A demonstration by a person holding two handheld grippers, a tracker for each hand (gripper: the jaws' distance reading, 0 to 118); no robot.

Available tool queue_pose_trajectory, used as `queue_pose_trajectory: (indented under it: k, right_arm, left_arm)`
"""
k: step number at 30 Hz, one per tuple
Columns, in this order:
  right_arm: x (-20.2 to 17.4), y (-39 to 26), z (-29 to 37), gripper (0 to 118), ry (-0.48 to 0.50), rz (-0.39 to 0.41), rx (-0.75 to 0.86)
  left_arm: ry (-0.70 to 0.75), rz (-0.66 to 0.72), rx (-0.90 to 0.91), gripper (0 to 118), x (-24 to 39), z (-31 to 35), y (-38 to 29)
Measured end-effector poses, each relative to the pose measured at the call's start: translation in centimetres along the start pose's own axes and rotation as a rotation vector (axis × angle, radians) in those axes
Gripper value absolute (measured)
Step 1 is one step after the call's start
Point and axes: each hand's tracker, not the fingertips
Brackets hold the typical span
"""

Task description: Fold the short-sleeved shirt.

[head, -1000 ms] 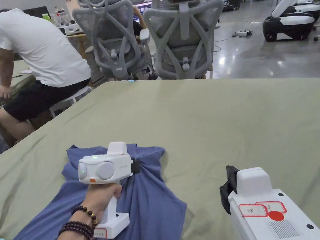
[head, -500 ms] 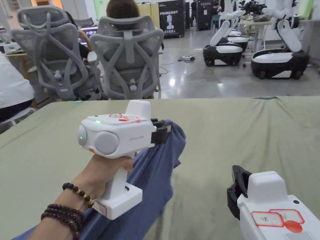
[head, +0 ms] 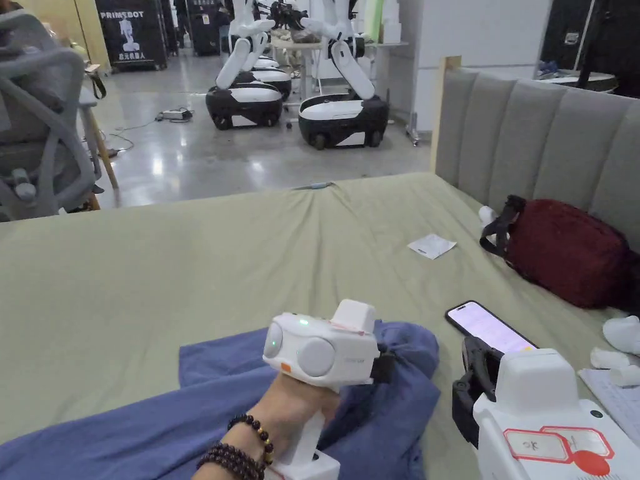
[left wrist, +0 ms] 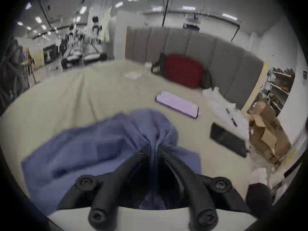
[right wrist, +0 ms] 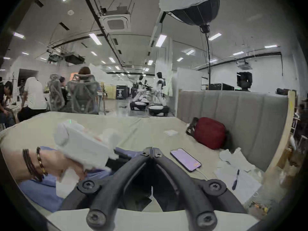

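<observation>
In the head view, the blue short-sleeved shirt (head: 187,412) lies bunched on the green sheet of the bed (head: 187,269), spreading from the lower left corner towards the middle. The left gripper (head: 382,367), held in the person's left hand (head: 294,406) with bead bracelets on the wrist, sits at the gathered right end of the shirt, its black jaws buried in the folds there. The right gripper (head: 465,390) stands at the lower right, apart from the shirt and just in front of a phone (head: 490,328) that lies face up with its screen lit. Farther right a red bag (head: 562,250) rests against the grey headboard (head: 537,137), and a slip of paper (head: 431,245) lies near it on the sheet. In the left gripper view, the left gripper (left wrist: 155,148) is clenched on a pinch of the shirt (left wrist: 100,141), both jaws pressing a ridge of blue cloth that puckers outward from the tips; the phone (left wrist: 177,103) lies beyond on the sheet. In the right gripper view, the right gripper (right wrist: 152,151) has its jaws closed tip to tip with nothing between them, above the sheet, with the shirt (right wrist: 41,191) to its left under the left hand (right wrist: 66,163) and the phone (right wrist: 185,159) just to its right.
</observation>
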Motion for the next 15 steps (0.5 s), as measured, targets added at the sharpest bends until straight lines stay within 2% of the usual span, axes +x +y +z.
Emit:
queue_pose_trajectory:
  k: [1,2,3,4,5,6,8,10,13,14,15]
  right_arm:
    - [0.3,-0.2,-0.1,0,-0.005,-0.001,-0.004]
    - [0.4,-0.4,-0.3,0,-0.006,-0.001,-0.008]
    - [0.5,-0.5,-0.3,0,-0.006,-0.001,-0.011]
    - [0.4,-0.5,-0.2,0,-0.003,-0.002,-0.014]
    - [0.3,-0.6,-0.2,0,0.000,-0.003,-0.017]
    - [0.1,-0.6,-0.4,0,0.006,-0.004,-0.019]
    - [-0.4,-0.5,-0.2,0,0.017,-0.003,-0.017]
    - [-1.1,-0.2,-0.4,0,0.043,-0.006,-0.023]
    - [-2.6,0.1,-1.0,0,0.080,0.007,-0.033]
    - [-3.1,0.1,-1.2,0,0.088,0.012,-0.033]
    - [-3.7,0.2,-1.3,0,0.101,0.018,-0.034]
  left_arm:
    - [0.015,-0.009,0.003,9,0.1,-0.6,-0.7]
    - [0.030,-0.015,0.005,15,0.1,-0.8,-1.1]
    - [0.050,-0.018,0.023,32,0.2,-0.4,-1.3]
    - [0.089,-0.010,0.045,76,0.2,0.0,-1.2]
    - [0.115,-0.016,0.054,107,0.2,0.6,-0.9]
    - [0.137,-0.019,0.084,116,0.1,1.6,-0.6]
    - [0.117,0.002,0.228,118,-0.6,5.3,-0.2]
    - [0.132,0.049,0.323,105,-1.6,9.4,0.0]
    - [0.230,0.099,0.388,107,-2.6,16.4,-2.1]
    - [0.274,0.101,0.408,103,-2.9,18.2,-3.1]
    - [0.339,0.098,0.431,92,-3.1,20.1,-4.6]
